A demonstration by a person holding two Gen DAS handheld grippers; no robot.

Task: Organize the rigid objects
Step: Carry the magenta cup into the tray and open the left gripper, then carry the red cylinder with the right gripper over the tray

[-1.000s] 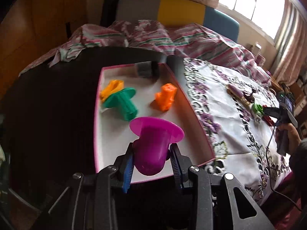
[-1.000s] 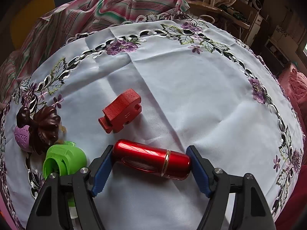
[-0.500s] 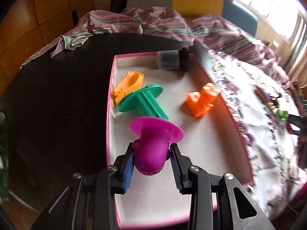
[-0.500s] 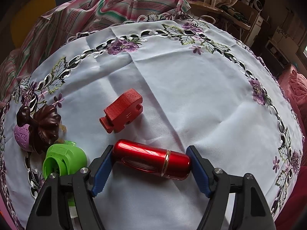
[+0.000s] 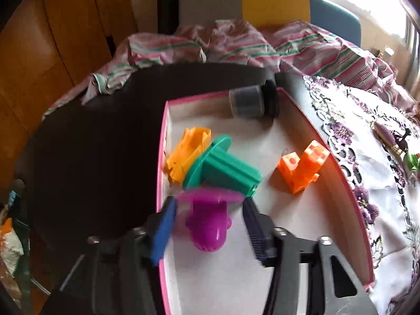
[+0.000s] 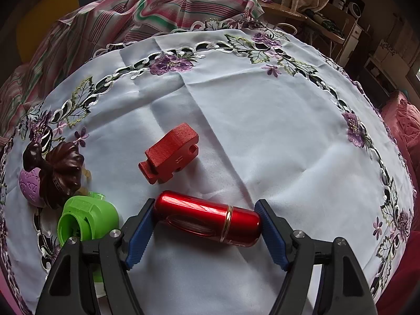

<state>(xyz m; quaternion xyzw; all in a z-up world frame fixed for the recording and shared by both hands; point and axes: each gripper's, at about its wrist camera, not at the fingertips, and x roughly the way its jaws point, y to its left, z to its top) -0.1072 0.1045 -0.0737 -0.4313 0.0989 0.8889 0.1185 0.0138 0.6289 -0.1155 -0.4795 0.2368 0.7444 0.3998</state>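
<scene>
We're dropping the magenta piece (image 5: 208,223) into the tray (image 5: 349,197), left tongs (image 5: 210,232) just spreading clear of it, while our right tongs (image 6: 206,225) bracket the red cylinder (image 6: 207,219), seemingly clamped, ready to lift.

Dark bench (image 5: 86,157), frame left; on it a pink-rimmed tray (image 5: 349,183) at centre, embroidered white cloth (image 5: 372,173) right, striped cloth (image 5: 236,44) across the top.
</scene>
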